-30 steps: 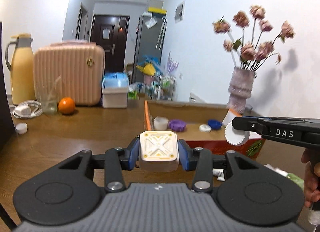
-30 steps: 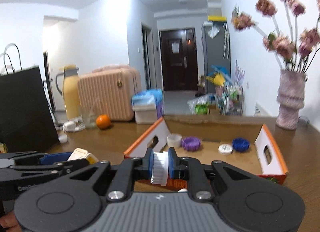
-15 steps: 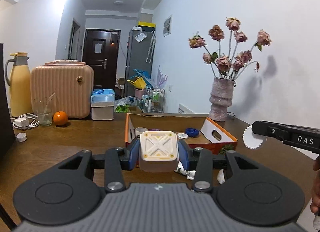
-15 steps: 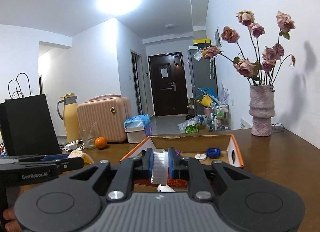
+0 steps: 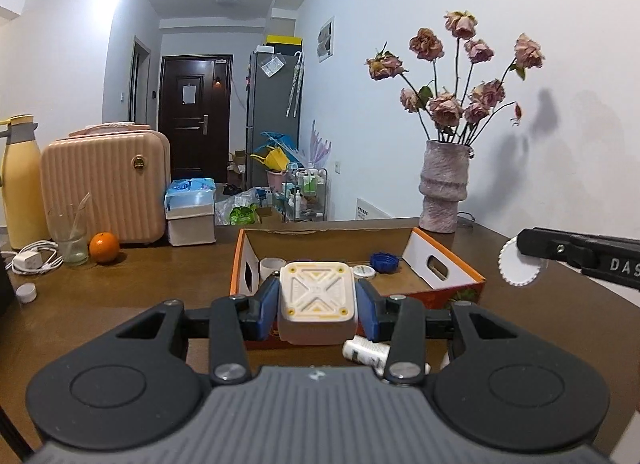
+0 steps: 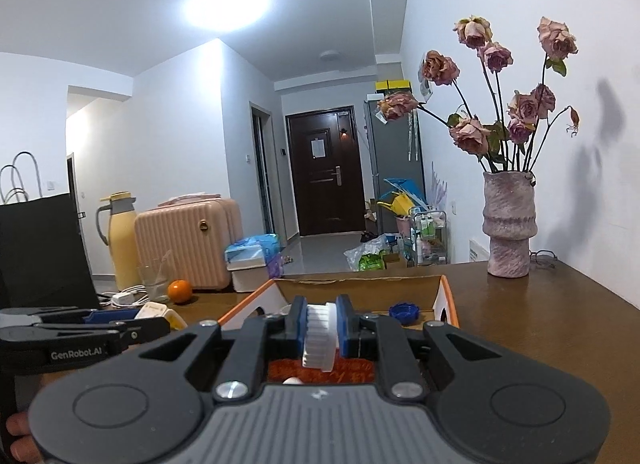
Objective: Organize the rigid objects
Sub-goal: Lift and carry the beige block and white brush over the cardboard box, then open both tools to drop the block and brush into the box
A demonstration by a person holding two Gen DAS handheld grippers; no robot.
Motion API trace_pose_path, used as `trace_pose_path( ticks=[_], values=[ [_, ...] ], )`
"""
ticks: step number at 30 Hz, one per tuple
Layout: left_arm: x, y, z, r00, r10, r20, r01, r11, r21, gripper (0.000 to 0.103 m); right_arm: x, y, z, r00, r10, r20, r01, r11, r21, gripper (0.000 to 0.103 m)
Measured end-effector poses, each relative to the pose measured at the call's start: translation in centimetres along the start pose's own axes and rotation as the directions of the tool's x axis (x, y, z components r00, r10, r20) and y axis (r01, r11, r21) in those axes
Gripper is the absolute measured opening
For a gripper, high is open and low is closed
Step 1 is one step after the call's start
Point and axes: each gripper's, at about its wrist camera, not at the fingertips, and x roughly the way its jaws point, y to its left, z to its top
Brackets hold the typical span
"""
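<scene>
The left gripper (image 5: 318, 306) was clenched on a square cream lid (image 5: 317, 304), its blue pads pressing the lid's two sides, the patterned face turned toward the camera. The right gripper (image 6: 322, 334) was clenched on a white ridged cap (image 6: 319, 338) held edge-on, so that only its toothed rim showed between the pads; from the left wrist view the same cap read as a flat white disc. Both pieces hung above the table on the near side of the orange cardboard box (image 5: 448, 264), neither of them over its opening.

Inside the box several pieces already lay: a small white cup (image 5: 272, 266) near its left wall, a white round lid (image 5: 364, 272) toward the middle, and a blue cap (image 5: 384, 262) near its right wall. That part of the sorting looked done. Two carried pieces remained to go in, by my reading, each needing to be brought over the box rim and let go.

Outside the box more seemed left: a white tube-like piece (image 5: 366, 352) lay on the table just in front of the box's near wall, and a small white cap (image 5: 26, 292) sat well to the left of the box. Whether the orange (image 5: 104, 247), also to the box's left, belonged to the job I could not tell
</scene>
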Motion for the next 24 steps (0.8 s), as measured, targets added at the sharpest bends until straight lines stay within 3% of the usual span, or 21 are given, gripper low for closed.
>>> trace_pose_path(
  ticks=[9,15,20,24],
  values=[
    [9.1,2.0,2.8,0.999,0.01,-0.047,-0.01,1.0,-0.002,0.042,7.8,-3.6,2.7,0.999,-0.027,-0.04,0.027,1.0,-0.011,0.015],
    [16.5,3.2,4.1,0.992,0.008,-0.13,-0.007,1.0,0.011,0.042,14.5,-6.5,3.7,0.994,-0.019,-0.112,0.019,1.0,-0.001,0.015],
    [22.3,4.0,3.9,0.977,0.053,-0.208,-0.043,0.998,0.049,0.042,20.8,-8.7,3.4,0.975,-0.042,-0.217,0.045,0.999,0.009,0.015],
    [26.1,4.5,3.1,0.955,0.074,-0.288,-0.056,0.996,0.07,0.042,25.8,-10.1,2.7,0.946,-0.061,-0.32,0.068,0.998,0.011,0.015]
  ],
)
